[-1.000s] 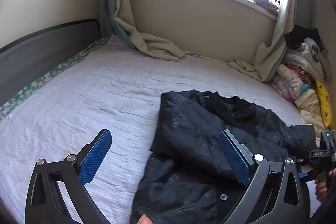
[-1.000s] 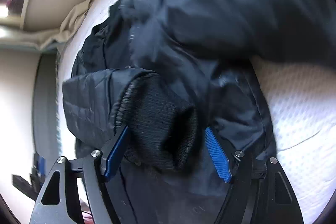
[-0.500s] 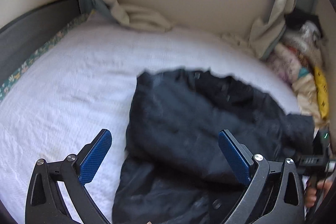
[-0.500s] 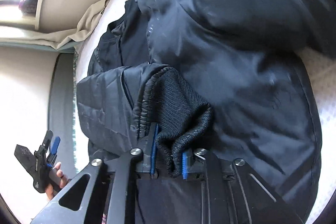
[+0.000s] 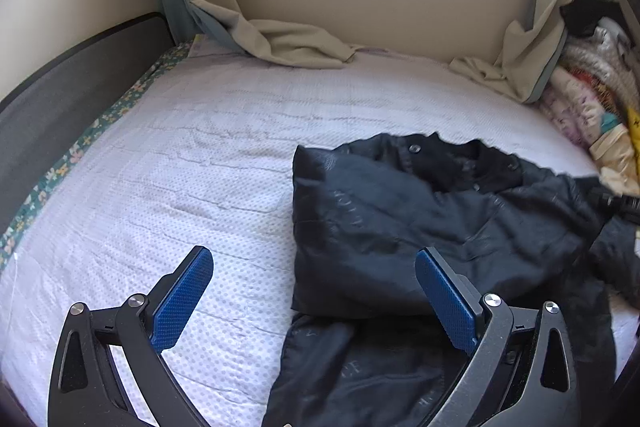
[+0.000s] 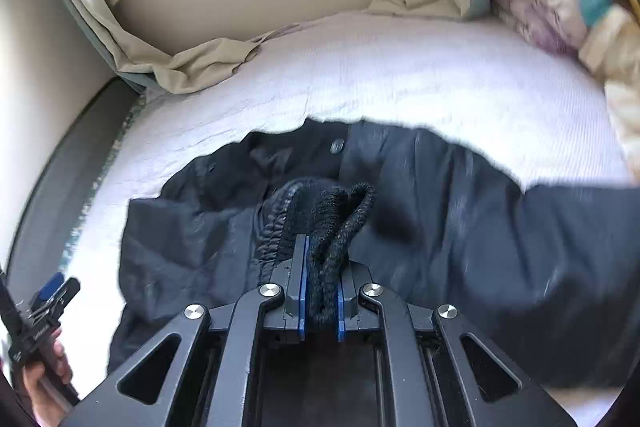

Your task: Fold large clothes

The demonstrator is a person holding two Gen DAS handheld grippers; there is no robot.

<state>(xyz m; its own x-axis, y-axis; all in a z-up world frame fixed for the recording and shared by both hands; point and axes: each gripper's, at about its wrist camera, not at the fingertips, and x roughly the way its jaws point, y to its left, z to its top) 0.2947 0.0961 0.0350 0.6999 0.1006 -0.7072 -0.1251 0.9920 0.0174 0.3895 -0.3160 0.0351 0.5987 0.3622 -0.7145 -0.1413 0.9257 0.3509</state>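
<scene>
Curtain (image 5: 296, 43) and clothes pile (image 5: 592, 95) edge the bed (image 5: 180, 155).

Black gripper (image 6: 320, 291) frame; blue textured pads (image 5: 182, 301); silver screws (image 6: 372, 290)

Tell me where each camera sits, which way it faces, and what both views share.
Left wrist: on the left gripper, looking forward and down over the bed toward the window wall; its own open blue fingers show, nothing between them.
Right wrist: on the right gripper, looking forward and down over the black jacket; its jaws have just closed on the knit cuff; the hand holding the left gripper shows at lower left.
Shared: jacket, white bed, beige curtain, clothes pile.
</scene>
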